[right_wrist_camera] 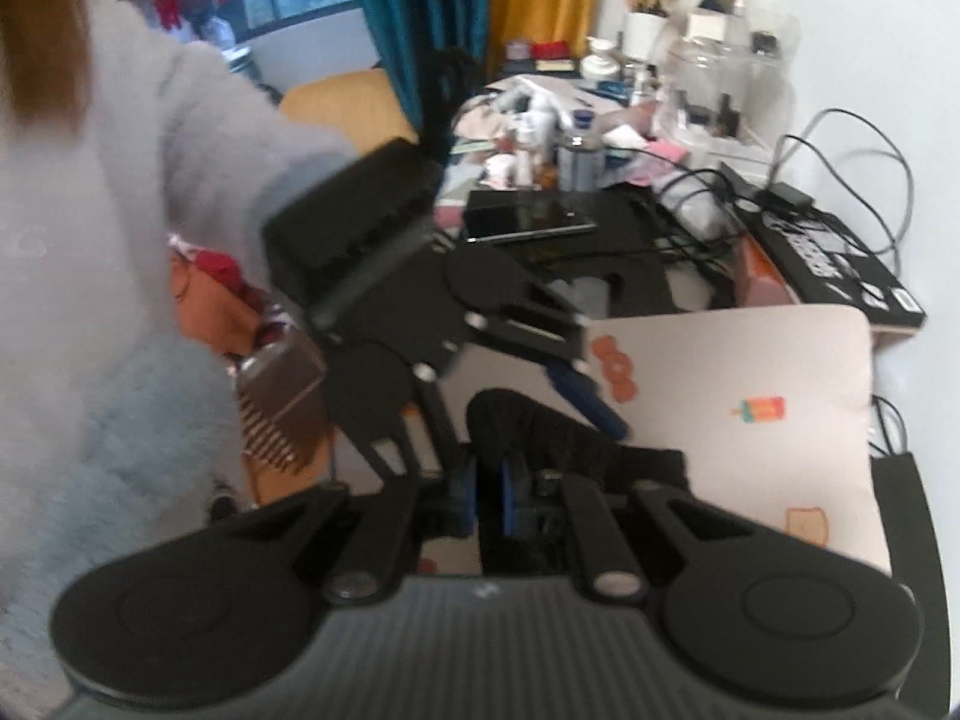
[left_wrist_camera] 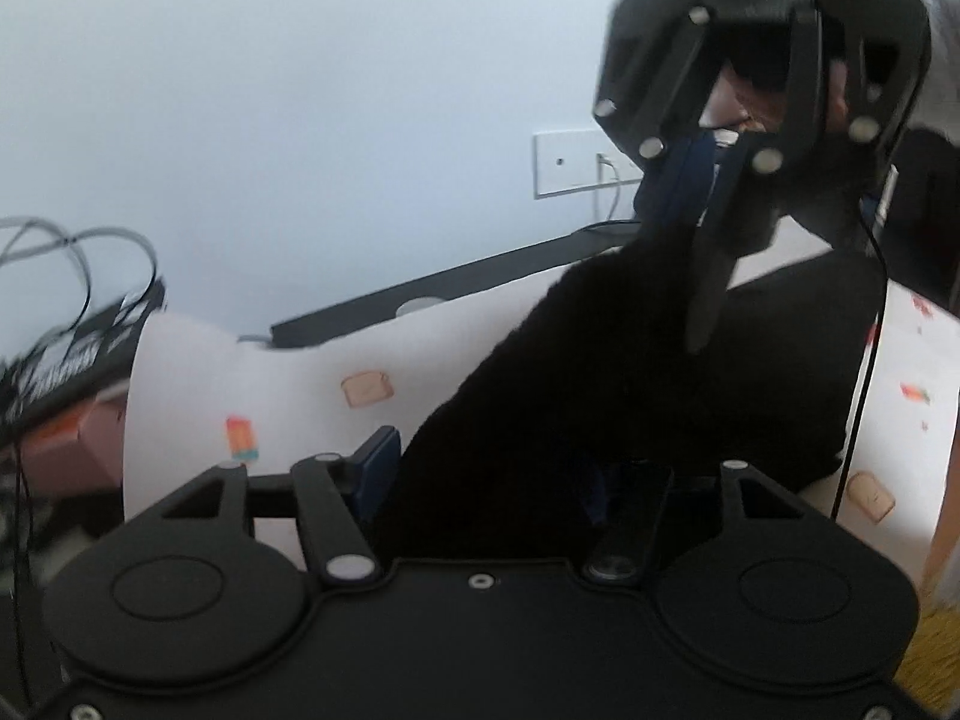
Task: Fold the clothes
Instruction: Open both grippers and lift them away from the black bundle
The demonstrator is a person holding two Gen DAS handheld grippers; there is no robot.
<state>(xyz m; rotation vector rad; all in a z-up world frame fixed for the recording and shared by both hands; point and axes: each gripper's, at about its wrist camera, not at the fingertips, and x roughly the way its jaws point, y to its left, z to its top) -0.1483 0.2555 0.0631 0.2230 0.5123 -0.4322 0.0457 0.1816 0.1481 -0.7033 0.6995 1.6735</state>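
A black garment [left_wrist_camera: 630, 384] hangs stretched between my two grippers above a white printed mat [left_wrist_camera: 288, 390]. My left gripper [left_wrist_camera: 498, 474] has the cloth running between its blue pads, its right finger hidden by the fabric. My right gripper [left_wrist_camera: 699, 204] shows upper right in the left wrist view, pinching the garment's far end. In the right wrist view my right gripper [right_wrist_camera: 489, 495] is shut on the black garment [right_wrist_camera: 540, 426], and my left gripper [right_wrist_camera: 576, 384] faces it, holding the other end over the mat [right_wrist_camera: 750, 408].
A black box [right_wrist_camera: 840, 264] with cables lies at the mat's far right. A cluttered desk [right_wrist_camera: 570, 138] with bottles and a phone stands behind. The person's fluffy grey sleeve [right_wrist_camera: 120, 210] fills the left. A wall socket [left_wrist_camera: 570, 165] is on the white wall.
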